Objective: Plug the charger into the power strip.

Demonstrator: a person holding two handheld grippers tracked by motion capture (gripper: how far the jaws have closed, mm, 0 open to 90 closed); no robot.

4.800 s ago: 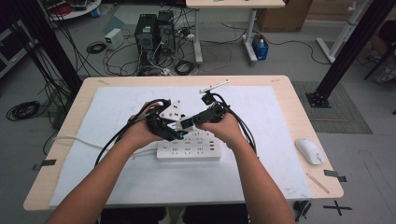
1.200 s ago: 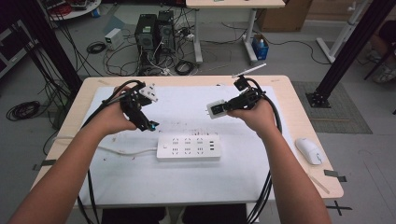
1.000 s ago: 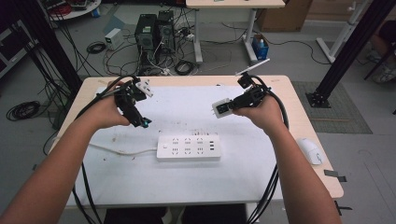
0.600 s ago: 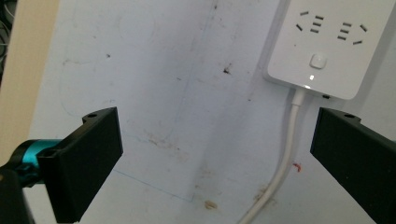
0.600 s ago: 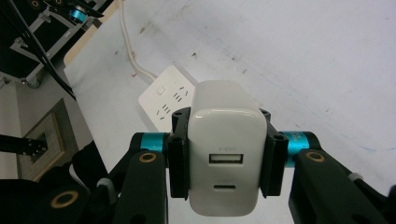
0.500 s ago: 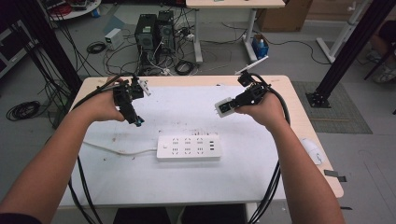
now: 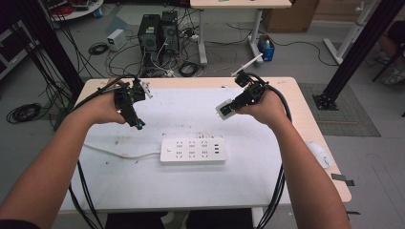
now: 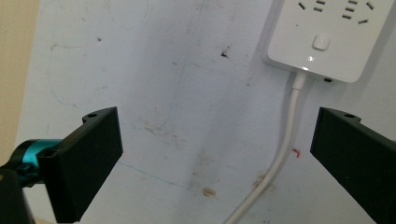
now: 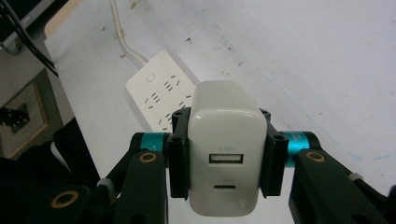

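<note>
A white power strip (image 7: 192,150) lies in the middle of the white mat, its white cable (image 7: 119,153) trailing left. In the left gripper view the strip's switch end (image 8: 327,37) and cable (image 8: 285,149) lie below my left gripper (image 8: 215,163), whose jaws stand wide apart with nothing between them. In the high view my left gripper (image 7: 135,119) hovers above the mat's back left. My right gripper (image 7: 228,108) is held above the back right, shut on a white USB charger (image 9: 226,149) whose ports face the camera. The charger (image 7: 223,109) also shows in the high view.
A white mouse (image 7: 319,153) lies near the table's right edge, with a strip of dark tape (image 7: 343,179) in front of it. Black cables hang from both grippers over the table's front edge. Beyond the table stand computer towers (image 7: 157,31) amid floor cables.
Both hands have drifted slightly outward and toward the back of the table since a second ago. The right gripper keeps the charger; the left stays open.
</note>
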